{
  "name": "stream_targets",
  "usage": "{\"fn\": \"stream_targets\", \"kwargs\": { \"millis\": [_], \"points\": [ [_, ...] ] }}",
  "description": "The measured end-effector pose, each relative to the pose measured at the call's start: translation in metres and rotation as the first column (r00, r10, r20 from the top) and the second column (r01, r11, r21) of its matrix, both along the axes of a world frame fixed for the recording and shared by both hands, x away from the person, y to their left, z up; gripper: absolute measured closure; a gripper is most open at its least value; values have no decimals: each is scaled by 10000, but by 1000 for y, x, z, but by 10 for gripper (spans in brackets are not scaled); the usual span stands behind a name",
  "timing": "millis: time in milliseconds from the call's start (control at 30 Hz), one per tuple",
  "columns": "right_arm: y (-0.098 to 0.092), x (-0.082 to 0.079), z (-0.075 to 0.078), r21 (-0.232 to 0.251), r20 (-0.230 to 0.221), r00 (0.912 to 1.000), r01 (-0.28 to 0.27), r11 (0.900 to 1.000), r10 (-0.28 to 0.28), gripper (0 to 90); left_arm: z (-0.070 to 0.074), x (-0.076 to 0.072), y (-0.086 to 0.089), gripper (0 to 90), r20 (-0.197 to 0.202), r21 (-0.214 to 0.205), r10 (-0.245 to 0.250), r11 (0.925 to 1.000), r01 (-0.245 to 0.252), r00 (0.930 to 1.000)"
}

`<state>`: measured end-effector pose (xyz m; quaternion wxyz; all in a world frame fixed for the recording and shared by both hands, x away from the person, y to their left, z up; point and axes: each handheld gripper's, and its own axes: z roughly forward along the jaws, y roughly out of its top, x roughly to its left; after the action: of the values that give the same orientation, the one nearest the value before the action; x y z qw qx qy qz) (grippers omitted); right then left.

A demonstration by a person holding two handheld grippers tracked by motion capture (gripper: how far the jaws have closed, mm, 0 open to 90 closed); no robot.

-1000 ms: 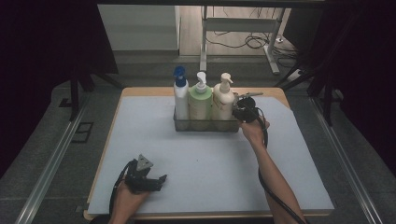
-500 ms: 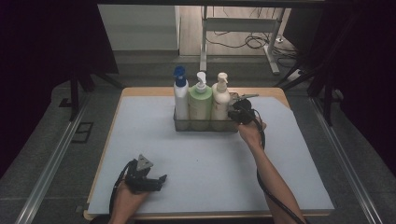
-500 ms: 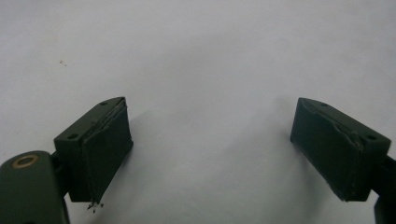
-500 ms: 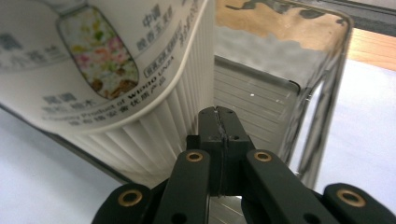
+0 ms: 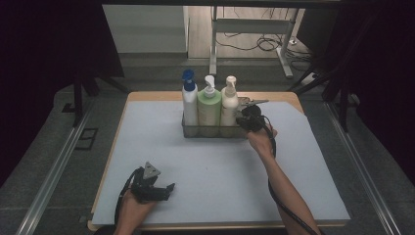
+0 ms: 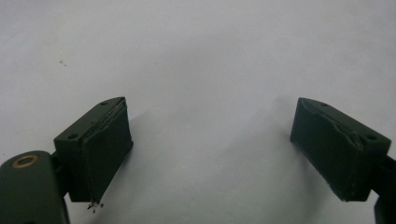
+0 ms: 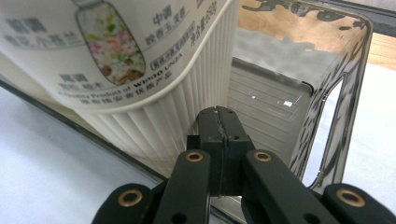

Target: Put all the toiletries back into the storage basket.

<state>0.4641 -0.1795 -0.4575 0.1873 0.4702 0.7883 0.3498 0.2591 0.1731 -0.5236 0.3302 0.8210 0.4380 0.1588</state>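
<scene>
A clear plastic bin (image 5: 215,133) stands at the back middle of the table and holds three pump bottles: white with a blue cap (image 5: 189,103), green (image 5: 209,108) and cream (image 5: 228,105). My right gripper (image 5: 241,117) is at the bin's right end, shut. In the right gripper view its jaws (image 7: 219,119) meet at the bin's near wall (image 7: 336,98), beside the ribbed cream bottle (image 7: 140,74). I cannot tell whether the thin wall is pinched between them. My left gripper (image 5: 169,189) rests near the front left, open over bare mat (image 6: 210,149).
A pale blue mat (image 5: 303,166) covers the wooden table (image 5: 147,96). Metal rails run along the floor on both sides. Behind the table stand a stand's legs and loose cables (image 5: 259,44).
My right hand has shifted slightly left, closer in against the bin's right end. The left hand and the bottles have stayed put.
</scene>
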Motion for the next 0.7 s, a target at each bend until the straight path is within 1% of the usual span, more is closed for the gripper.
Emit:
{"fn": "stream_targets", "kwargs": {
  "millis": [100, 500, 567, 700],
  "points": [
    [2, -2, 1, -134, 53, 10000, -13, 9999, 14, 898, 0, 0, 0, 121, 0, 1, -1, 10000, 1, 10000],
    [0, -3, 0, -48, -31, 9999, -109, 9999, 109, 892, 0, 0, 0, 121, 2, 7, -2, 10000, 2, 10000],
    [-1, -3, 0, -147, 2, 10000, -71, 9999, 71, 854, 0, 0, 0, 121, 4, 7, -1, 10000, 1, 10000],
    [-4, -4, 1, -74, 16, 9999, -107, 9999, 107, 808, 0, 0, 0, 121, 5, 6, -2, 10000, 2, 10000]
  ]
}}
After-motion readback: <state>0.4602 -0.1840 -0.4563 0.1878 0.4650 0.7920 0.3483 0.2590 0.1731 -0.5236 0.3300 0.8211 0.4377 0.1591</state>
